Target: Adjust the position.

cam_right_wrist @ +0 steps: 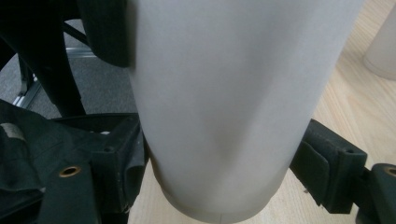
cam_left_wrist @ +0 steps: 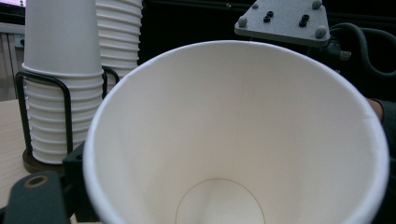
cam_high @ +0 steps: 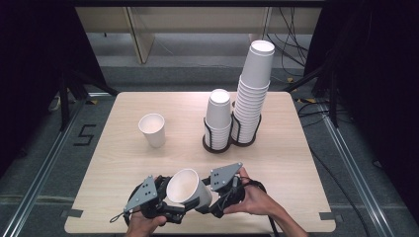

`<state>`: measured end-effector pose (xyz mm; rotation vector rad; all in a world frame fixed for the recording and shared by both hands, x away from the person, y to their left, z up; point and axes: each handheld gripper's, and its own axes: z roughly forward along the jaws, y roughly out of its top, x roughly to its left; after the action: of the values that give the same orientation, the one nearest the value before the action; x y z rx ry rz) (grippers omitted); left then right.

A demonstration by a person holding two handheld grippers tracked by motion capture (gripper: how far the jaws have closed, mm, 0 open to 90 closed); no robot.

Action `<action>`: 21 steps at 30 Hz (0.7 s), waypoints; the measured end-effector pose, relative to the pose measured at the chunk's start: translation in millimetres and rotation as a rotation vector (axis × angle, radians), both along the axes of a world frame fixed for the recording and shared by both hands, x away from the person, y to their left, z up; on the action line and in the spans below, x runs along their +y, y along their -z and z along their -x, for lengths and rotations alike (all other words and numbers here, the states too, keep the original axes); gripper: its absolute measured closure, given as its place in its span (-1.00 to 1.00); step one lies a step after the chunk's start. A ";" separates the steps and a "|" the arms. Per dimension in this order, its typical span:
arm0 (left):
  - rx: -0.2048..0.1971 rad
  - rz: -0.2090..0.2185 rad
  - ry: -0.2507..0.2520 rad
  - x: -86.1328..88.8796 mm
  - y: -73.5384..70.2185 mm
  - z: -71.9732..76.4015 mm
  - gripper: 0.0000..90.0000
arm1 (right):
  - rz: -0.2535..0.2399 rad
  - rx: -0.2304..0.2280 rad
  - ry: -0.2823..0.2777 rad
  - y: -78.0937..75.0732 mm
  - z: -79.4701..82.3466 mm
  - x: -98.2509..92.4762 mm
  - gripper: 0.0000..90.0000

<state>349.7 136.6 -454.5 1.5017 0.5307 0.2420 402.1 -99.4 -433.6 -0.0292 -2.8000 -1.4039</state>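
Paper cup (cam_high: 187, 186) held tilted above the near edge of the tabletop (cam_high: 123, 158), mouth up and toward the left gripper (cam_high: 157, 201), base down toward the right gripper (cam_high: 217, 197). Right jaws clamped across the lower wall near the base, one pad on each side. Left jaws at the rim, partly closed; contact with the cup impossible to tell. Long axis running from hand to hand. Single cup (cam_high: 152, 129) upright farther off, two cup stacks (cam_high: 237, 106) in wire holders beyond

Matt white paper cup (cam_high: 187, 190) over a pale wood-grain table (cam_high: 123, 163).
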 end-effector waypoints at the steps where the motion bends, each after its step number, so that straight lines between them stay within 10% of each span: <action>1: 0.006 -0.002 0.001 0.8 0.3 -0.6 -0.71 | -0.001 0.012 0.010 1.1 -0.5 -0.1 -0.46; 21: 0.007 -0.094 -0.169 17.6 -0.3 -10.8 -0.68 | 0.068 0.020 0.136 5.8 -14.4 -18.3 -0.64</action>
<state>360.5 154.1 -454.2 1.5505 0.6608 0.3981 416.5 -117.7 -439.3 -0.2379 -2.8774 -1.3237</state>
